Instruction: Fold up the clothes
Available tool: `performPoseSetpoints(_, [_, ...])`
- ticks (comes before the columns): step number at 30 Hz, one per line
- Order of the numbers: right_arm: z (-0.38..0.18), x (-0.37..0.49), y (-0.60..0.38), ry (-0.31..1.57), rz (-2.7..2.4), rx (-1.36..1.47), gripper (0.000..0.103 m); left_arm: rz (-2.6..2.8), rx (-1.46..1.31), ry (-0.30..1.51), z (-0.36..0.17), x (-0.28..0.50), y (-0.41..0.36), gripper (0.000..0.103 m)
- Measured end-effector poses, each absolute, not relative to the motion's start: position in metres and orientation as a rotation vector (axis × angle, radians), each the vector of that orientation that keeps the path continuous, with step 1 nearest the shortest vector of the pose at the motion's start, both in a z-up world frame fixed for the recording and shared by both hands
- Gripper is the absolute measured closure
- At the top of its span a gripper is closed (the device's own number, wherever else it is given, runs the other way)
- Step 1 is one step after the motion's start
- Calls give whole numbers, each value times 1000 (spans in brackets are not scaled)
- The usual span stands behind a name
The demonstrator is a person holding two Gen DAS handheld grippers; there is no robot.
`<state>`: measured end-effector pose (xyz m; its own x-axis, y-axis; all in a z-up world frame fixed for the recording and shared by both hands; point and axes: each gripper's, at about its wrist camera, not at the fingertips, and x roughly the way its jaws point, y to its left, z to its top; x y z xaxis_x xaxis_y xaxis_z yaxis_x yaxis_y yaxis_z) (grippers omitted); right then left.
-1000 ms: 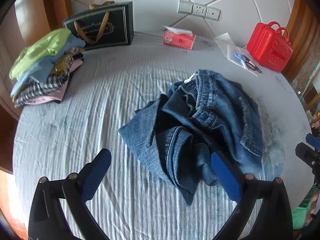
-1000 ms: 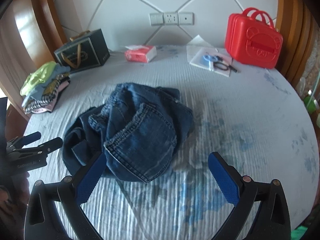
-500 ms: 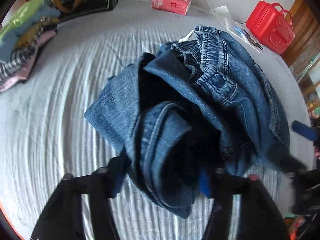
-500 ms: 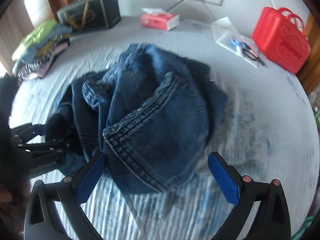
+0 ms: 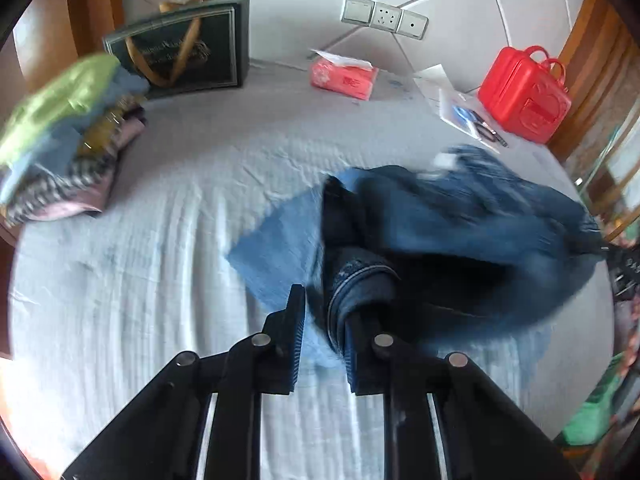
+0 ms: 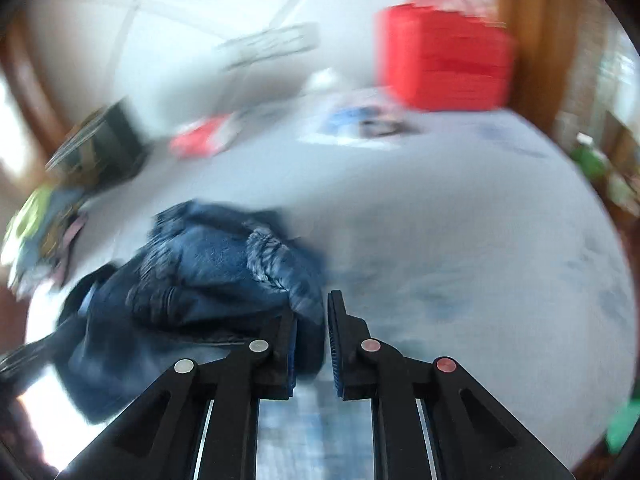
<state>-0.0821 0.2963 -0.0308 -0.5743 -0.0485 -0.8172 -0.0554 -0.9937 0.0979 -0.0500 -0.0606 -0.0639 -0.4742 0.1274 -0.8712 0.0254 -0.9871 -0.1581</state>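
Note:
A crumpled pair of blue jeans point(image 5: 460, 236) lies on the grey bedsheet point(image 5: 160, 280). My left gripper point(image 5: 324, 328) is shut on a hem edge of the jeans, denim bunched between its fingers. In the right wrist view, which is blurred by motion, my right gripper point(image 6: 312, 332) is shut on another edge of the jeans point(image 6: 200, 276), which hang to its left. The right gripper also shows at the far right of the left wrist view point(image 5: 620, 264), at the jeans' other end.
A stack of folded clothes point(image 5: 68, 136) sits at the left edge. A dark gift bag point(image 5: 180, 48), a pink tissue pack point(image 5: 344, 76), papers with scissors point(image 5: 468, 116) and a red case point(image 5: 524, 96) stand along the back wall.
Both grippers went from open above the jeans to shut on them. They have pulled apart, and the jeans are stretching out and lifting; the right wrist view is smeared by fast motion.

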Motion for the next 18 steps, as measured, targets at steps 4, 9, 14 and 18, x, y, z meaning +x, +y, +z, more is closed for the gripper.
performPoseSetpoints(4, [-46, -67, 362, 178, 2550, -1447, 84, 2602, -1631, -266, -65, -49, -69, 85])
performPoseSetpoints(9, [-61, -50, 384, 222, 2508, -1520, 28, 2557, -1667, -326, -64, -57, -75, 84])
performPoseSetpoints(14, [-49, -57, 331, 213, 2719, -1571, 12, 2535, -1613, -389, -49, -56, -78, 84])
performPoseSetpoints(18, [-49, -67, 276, 98, 2831, -1628, 12, 2516, -1486, -435, -31, -47, -81, 84])
